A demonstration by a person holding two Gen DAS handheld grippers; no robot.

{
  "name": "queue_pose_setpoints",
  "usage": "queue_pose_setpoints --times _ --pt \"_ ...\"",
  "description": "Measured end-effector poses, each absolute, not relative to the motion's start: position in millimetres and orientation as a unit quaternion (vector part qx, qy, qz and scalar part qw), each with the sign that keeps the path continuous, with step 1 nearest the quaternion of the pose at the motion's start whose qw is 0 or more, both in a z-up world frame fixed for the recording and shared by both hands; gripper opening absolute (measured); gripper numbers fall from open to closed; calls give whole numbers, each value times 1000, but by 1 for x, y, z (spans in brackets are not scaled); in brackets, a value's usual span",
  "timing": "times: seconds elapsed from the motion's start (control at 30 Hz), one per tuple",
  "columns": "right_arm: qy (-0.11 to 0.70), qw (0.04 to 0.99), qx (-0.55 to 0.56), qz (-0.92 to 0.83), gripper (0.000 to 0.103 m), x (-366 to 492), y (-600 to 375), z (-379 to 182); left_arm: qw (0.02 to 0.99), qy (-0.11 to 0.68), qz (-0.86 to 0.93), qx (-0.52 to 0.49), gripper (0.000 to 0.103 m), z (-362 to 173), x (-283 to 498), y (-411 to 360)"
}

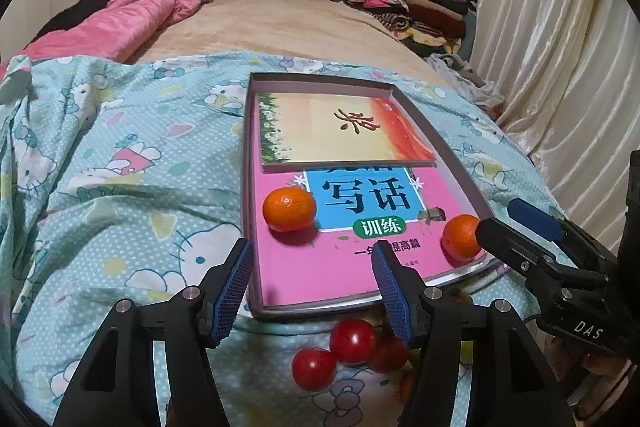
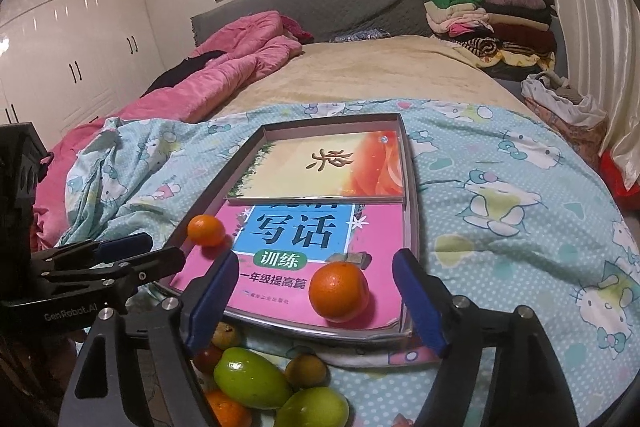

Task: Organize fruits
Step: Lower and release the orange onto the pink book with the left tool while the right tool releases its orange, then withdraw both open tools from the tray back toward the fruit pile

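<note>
The left gripper (image 1: 314,287) hovers with its blue pads spread and nothing between them; its jaws point across the near edge of a shallow grey tray (image 1: 460,163) on the bed; the right gripper (image 2: 316,291) is likewise spread and empty, aimed at the same near edge; on its body, seen from the left wrist view, the letters "DAS" can be read, and the left one, seen from the right wrist view, bears "GenRobot.AI".

One mandarin (image 1: 289,209) sits in the tray's near left corner, just beyond the left gripper's fingertips; a second mandarin (image 2: 339,291) sits near the tray's near right corner, just beyond the right gripper's tips and between its fingers in that view; both are round, so no long axis can be told.

Under them lies a pink book (image 2: 280,251) with large characters "写话" on a blue panel and "训练" in a green oval; a second book (image 1: 340,127) lies across its far end.

Nearer than the tray, on the Hello Kitty sheet (image 1: 120,187), lie red cherry tomatoes (image 1: 352,341), green fruits (image 2: 250,377), the plainest of them lying slantwise, and small brownish fruits (image 2: 306,371).
</note>
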State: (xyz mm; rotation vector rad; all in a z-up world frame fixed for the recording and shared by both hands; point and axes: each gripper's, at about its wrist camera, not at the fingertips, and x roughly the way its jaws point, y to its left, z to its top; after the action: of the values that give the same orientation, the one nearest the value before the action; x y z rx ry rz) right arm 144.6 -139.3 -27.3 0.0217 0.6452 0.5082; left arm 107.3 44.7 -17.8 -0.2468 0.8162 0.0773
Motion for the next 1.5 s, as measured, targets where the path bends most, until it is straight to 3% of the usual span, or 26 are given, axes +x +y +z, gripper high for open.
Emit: queue_pose_setpoints --times 0.23,0.4,0.77,1.2,1.5 --pt "307 918 6 252 82 142 -137 -25 914 385 37 -125 64 -12 101 49" --pt "301 920 10 251 83 141 -140 -21 918 372 42 -129 75 -5 96 51" --pt "279 930 14 241 90 131 -150 -8 918 367 57 -138 80 -1 88 55" --pt "260 937 38 229 94 105 -169 12 921 356 57 -144 80 12 67 58" --pt "296 924 70 231 96 101 -174 11 921 360 51 -141 80 17 57 52"
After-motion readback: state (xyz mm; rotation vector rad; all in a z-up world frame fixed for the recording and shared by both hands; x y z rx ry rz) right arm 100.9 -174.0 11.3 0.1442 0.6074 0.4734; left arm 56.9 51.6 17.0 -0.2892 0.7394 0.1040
